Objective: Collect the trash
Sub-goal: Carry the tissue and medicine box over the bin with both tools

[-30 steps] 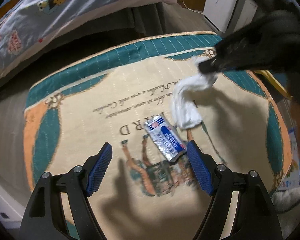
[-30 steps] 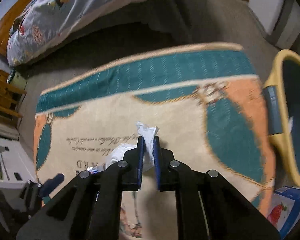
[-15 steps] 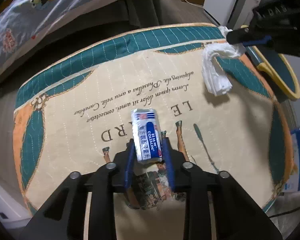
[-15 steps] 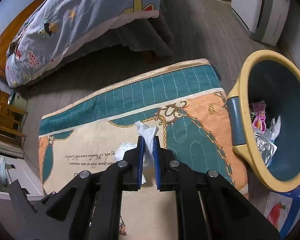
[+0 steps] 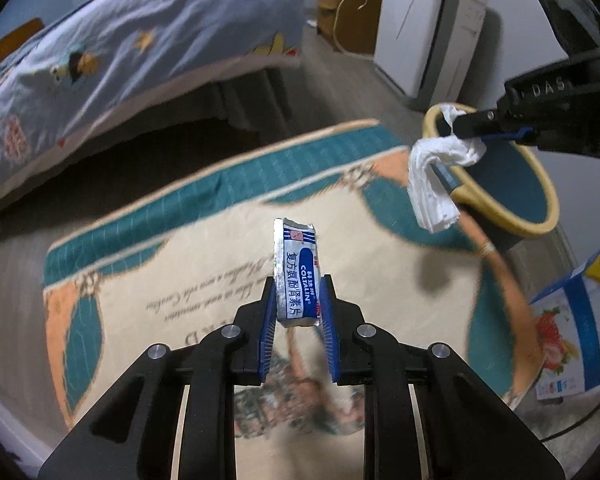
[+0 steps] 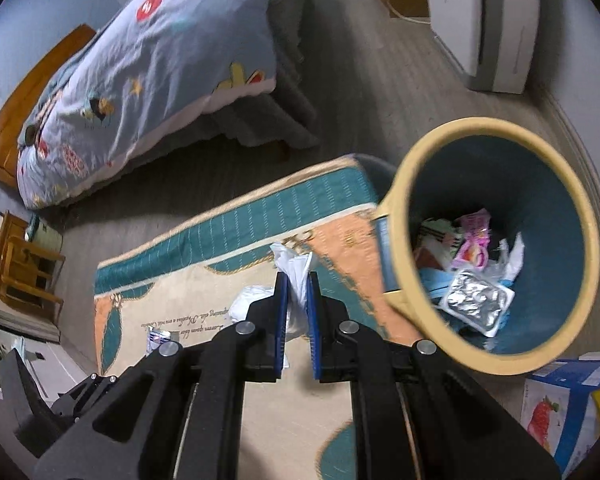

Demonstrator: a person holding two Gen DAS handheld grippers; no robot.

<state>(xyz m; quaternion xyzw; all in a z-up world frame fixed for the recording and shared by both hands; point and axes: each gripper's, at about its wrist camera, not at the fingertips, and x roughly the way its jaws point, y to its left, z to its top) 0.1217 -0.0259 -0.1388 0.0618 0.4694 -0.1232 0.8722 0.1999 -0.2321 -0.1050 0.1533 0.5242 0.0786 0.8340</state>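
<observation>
**Left wrist view: two pieces gripped, bin next**

Left wrist cam: left gripper (image 5: 298,312) w/ jaws closing on foil sachet (image 5: 297,276), pads pinching its lower part, most of it standing up above the fingers. Lifted clear of rug (image 5: 172,272), well short of bin (image 5: 540,216), on the rug side of it. Right gripper (image 5: 446,126) clamped tight on white tissue (image 5: 432,176), wad dangling right at bin's near rim, partly over the opening.

Right wrist cam: right gripper (image 6: 298,284) nearly fully closed, tissue (image 6: 296,272) squeezed between pads; bin (image 6: 404,216) just beside, mouth facing cam, wrappers already at bottom.

Doing it well, as judged:
- Carry tissue past near rim to mid-opening before letting go; loose tail hangs low, likely to snag rim or drop outside.
- Open wide, maybe small shake; soft paper can cling to pads.
- Keep sachet grip firm en route; slick foil, held low, could pivot or slip.
- Bring left in after right clears, approaching from rug side, to avoid grippers clashing over bin.
</observation>
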